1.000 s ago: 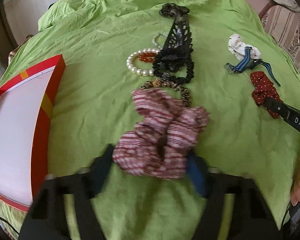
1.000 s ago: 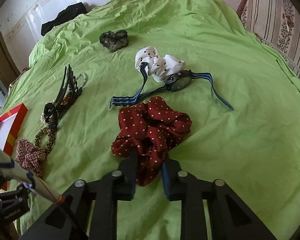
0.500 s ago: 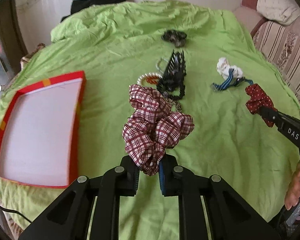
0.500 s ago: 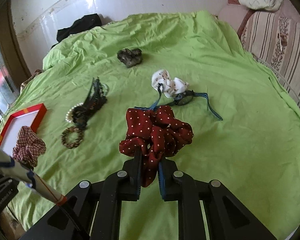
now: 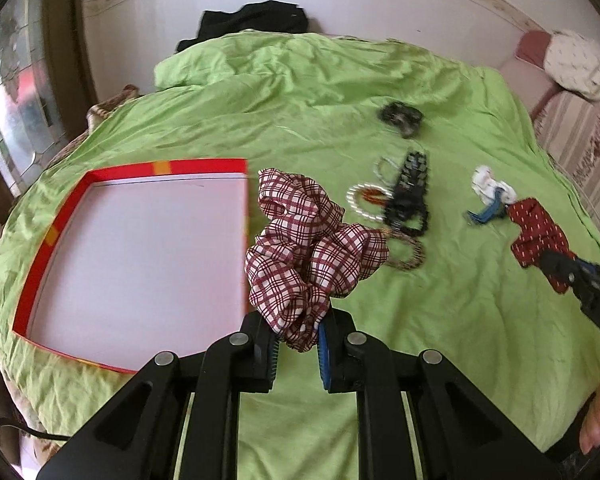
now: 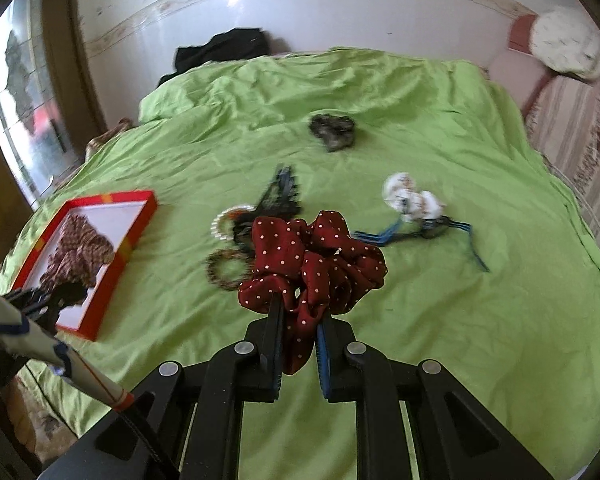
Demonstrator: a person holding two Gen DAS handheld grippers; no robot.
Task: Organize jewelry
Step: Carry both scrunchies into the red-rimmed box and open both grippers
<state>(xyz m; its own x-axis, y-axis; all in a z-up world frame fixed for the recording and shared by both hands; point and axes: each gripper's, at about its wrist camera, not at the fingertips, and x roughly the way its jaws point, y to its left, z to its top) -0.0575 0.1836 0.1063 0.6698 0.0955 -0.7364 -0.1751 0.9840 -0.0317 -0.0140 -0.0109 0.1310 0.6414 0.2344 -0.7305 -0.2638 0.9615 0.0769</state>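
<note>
Scrunchies in both grips, lifted clear of the green bedspread (image 5: 440, 320). Far left: red-rimmed tray (image 5: 48, 236), white floor bare in the left view, lying flat on the bed — probably the collecting place. Just right of its near corner: plaid scrunchie (image 5: 312, 252), maroon-and-cream check, puffy and crumpled, pinched at its lower fold by the left gripper (image 5: 298, 346), jaws narrow around the cloth; likely held by one fold so that the rest hangs loose for dropping. In the right view, seemingly above the tray's floor, though height hard to judge.

Mid-bed, untouched: pearl bracelet (image 5: 360, 202), black hair claw (image 5: 410, 184), leopard-print band (image 5: 410, 254), all clustered and partly overlapping. Farther back, apart: dark camouflage scrunchie (image 6: 332, 132).

Further right: white spotted scrunchie (image 6: 414, 200) touching a blue-strapped watch (image 6: 432, 230). Then red polka-dot scrunchie (image 6: 312, 256), deep red with small white dots, bunched, clamped by the right gripper (image 6: 300, 344), jaws nearly closed on a fold, held above the middle of the bed, well apart from the tray.
</note>
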